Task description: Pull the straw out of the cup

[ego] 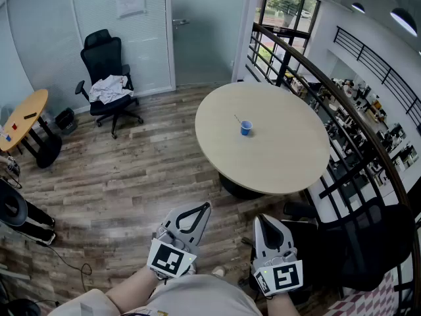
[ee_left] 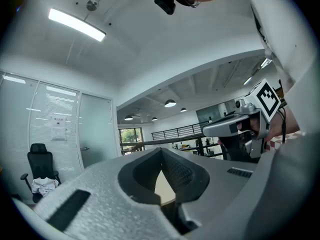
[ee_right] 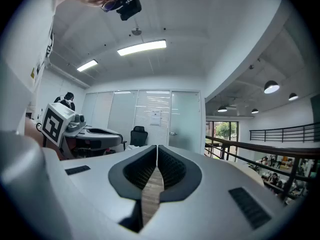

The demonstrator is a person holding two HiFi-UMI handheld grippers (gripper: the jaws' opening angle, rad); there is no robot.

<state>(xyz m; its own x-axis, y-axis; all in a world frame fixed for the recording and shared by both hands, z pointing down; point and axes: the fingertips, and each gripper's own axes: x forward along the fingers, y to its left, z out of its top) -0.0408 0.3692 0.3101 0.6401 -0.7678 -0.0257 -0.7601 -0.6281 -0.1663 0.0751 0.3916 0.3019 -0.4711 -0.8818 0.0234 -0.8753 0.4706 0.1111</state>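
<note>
The blue cup [ego: 246,128] stands near the middle of the round tabletop [ego: 276,166], its straw [ego: 237,119] leaning out to the left. It is well apart from the left gripper [ego: 206,206] and right gripper [ego: 262,218] — both with jaws together, empty.

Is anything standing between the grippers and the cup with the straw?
Nothing visible does: only floor and bare table top separate the left gripper and right gripper from the cup, and its straw sticks out free.
</note>
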